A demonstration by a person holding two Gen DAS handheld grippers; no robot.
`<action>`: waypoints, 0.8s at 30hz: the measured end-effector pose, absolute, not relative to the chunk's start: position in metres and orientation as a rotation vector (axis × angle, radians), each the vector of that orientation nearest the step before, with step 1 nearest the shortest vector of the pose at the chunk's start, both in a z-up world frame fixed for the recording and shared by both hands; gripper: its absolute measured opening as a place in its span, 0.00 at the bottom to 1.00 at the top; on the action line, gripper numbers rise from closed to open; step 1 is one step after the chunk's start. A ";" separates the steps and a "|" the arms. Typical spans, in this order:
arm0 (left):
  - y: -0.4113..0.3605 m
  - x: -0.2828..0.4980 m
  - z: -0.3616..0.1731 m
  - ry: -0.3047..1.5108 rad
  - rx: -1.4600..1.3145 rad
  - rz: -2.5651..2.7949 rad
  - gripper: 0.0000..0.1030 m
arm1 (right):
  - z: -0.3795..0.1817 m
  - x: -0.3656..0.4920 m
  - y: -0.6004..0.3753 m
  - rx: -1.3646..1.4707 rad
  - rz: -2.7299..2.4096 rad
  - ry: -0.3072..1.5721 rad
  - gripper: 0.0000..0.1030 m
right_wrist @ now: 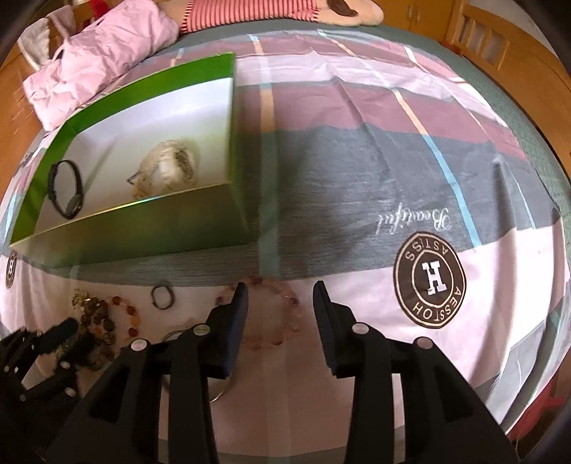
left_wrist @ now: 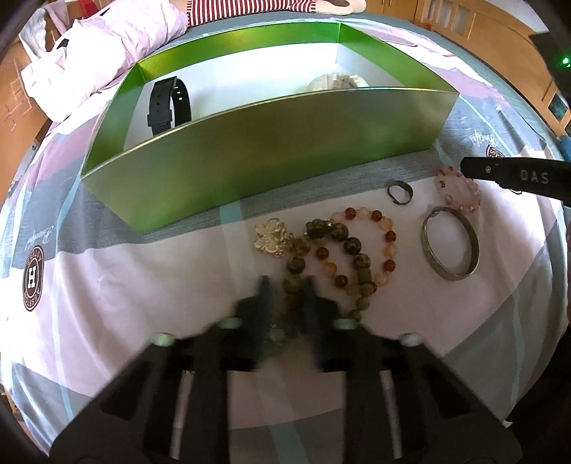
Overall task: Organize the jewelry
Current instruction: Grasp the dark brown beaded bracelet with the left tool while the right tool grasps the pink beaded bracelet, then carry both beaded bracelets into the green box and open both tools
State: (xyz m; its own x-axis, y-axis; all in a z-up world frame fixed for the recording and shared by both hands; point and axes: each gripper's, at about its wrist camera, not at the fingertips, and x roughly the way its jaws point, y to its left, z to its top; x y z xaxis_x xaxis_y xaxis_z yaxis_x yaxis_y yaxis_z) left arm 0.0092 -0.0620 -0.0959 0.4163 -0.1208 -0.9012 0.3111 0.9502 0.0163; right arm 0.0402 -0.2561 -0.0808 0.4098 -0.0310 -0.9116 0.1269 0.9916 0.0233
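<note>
A green box (left_wrist: 249, 157) (right_wrist: 142, 228) holds a black watch (left_wrist: 167, 103) (right_wrist: 66, 194) and a white bead bracelet (left_wrist: 337, 82) (right_wrist: 167, 167). On the bedsheet in front lie a gold brooch (left_wrist: 271, 237), a dark stone bead bracelet (left_wrist: 342, 264), a red and orange bead bracelet (left_wrist: 374, 242), a small dark ring (left_wrist: 399, 192) (right_wrist: 162, 294), a silver bangle (left_wrist: 450, 246) and a pink bead bracelet (left_wrist: 458, 191) (right_wrist: 274, 314). My left gripper (left_wrist: 287, 285) straddles the near part of the dark stone bracelet, its fingers close together and blurred. My right gripper (right_wrist: 282, 291) is open over the pink bracelet.
A crumpled pink cloth (left_wrist: 96, 50) (right_wrist: 92, 60) lies behind the box at the left. A striped red and white fabric (right_wrist: 249, 14) lies at the far edge. A wooden bed frame (right_wrist: 499, 39) borders the right side. The right gripper's finger (left_wrist: 514, 176) reaches in over the pink bracelet.
</note>
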 end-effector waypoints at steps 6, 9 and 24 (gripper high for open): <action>-0.057 0.008 -0.089 1.121 0.168 -0.275 0.11 | -0.099 0.045 -0.255 0.020 -0.149 1.190 0.37; -0.054 0.005 -0.079 1.097 0.149 -0.288 0.11 | -0.094 0.043 -0.243 -0.018 -0.106 1.184 0.07; -0.024 -0.009 0.003 0.874 0.051 -0.325 0.11 | -0.007 0.010 -0.225 0.079 0.108 0.853 0.07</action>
